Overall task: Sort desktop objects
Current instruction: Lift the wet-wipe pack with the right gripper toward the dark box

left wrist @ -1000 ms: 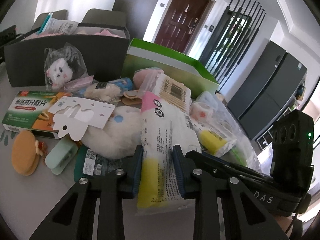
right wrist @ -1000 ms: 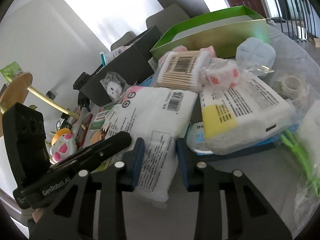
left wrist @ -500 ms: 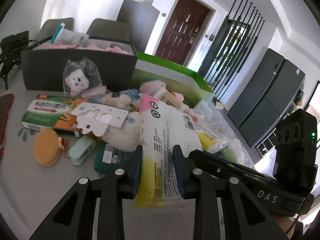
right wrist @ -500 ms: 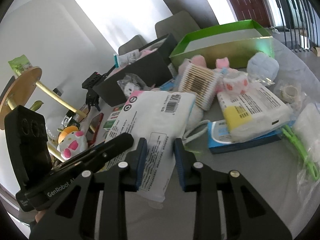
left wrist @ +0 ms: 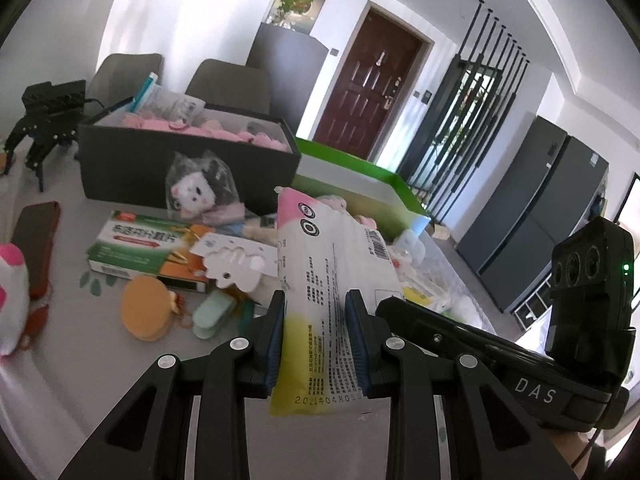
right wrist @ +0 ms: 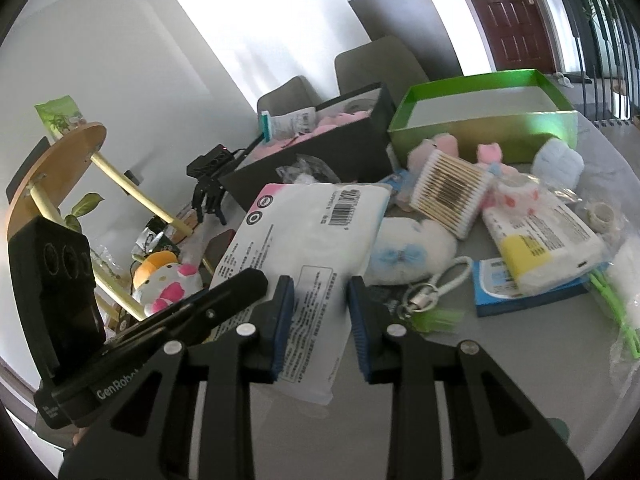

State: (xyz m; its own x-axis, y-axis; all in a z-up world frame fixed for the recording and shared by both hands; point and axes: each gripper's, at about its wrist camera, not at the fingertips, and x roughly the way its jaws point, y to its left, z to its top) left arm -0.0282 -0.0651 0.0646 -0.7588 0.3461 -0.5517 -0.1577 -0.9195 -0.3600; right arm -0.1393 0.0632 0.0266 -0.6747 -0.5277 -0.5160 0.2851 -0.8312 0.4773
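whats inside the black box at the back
Pink soft items fill the black box, with a white packet and a teal-edged item sticking out at one end. Anything beneath the pink layer is covered.

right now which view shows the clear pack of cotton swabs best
The right wrist view: the clear pack of wooden-stick cotton swabs lies in full sight beside the green cardboard box, barcode facing up. In the left wrist view it is hidden behind the white plastic tissue pack held up in front.
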